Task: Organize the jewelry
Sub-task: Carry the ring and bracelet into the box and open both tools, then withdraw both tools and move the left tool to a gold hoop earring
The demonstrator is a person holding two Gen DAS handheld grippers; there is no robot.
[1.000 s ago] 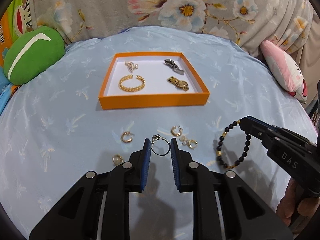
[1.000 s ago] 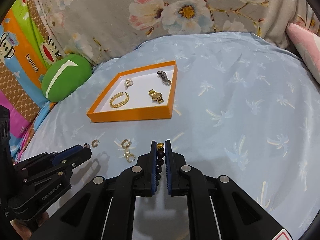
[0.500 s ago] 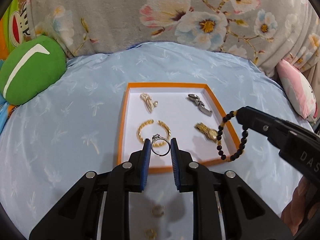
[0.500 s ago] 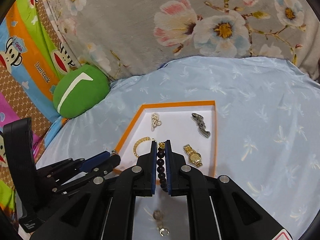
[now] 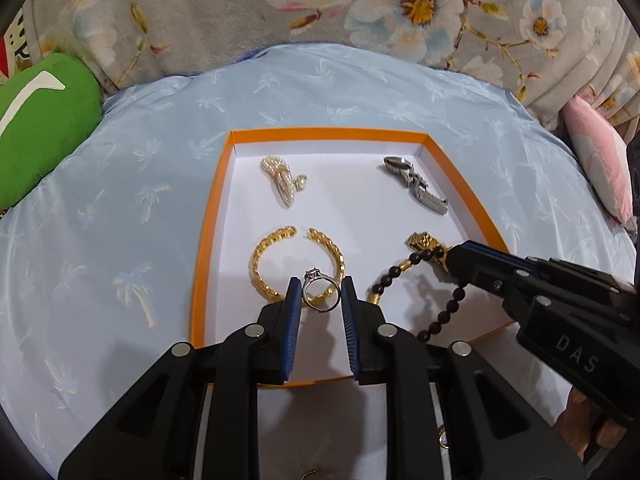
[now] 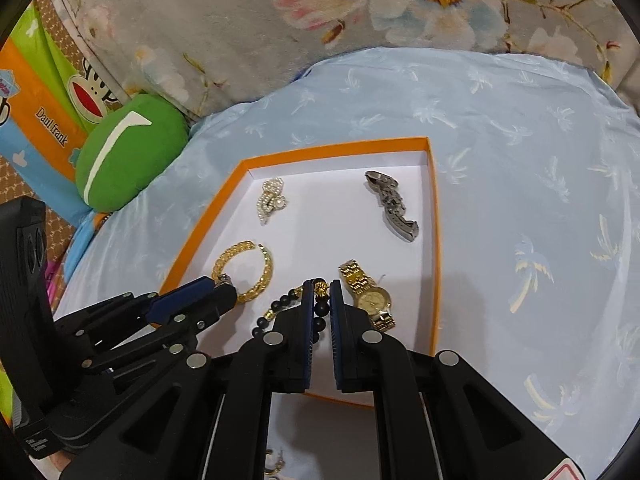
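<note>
My left gripper (image 5: 321, 298) is shut on a silver ring (image 5: 319, 291) and holds it over the front left of the orange tray (image 5: 212, 216), above a gold bangle (image 5: 264, 276). My right gripper (image 6: 321, 294) is shut on a black bead bracelet (image 6: 280, 308), which hangs over the tray's front middle beside a gold watch (image 6: 370, 298). The bracelet also shows in the left wrist view (image 5: 440, 312). A pearl piece (image 5: 282, 182) and a silver watch band (image 5: 416, 184) lie at the tray's back.
The tray (image 6: 436, 240) sits on a light blue bedspread (image 5: 120, 240). A green cushion (image 5: 36, 120) lies at the left, a pink pillow (image 5: 600, 160) at the right. Small gold earrings (image 5: 442, 438) lie on the bedspread in front of the tray. A floral quilt (image 5: 320, 8) rises behind.
Both grippers have moved forward from the loose jewelry to over the tray, still holding the ring and the bead bracelet. The bracelet now hangs inside the tray's front edge.
</note>
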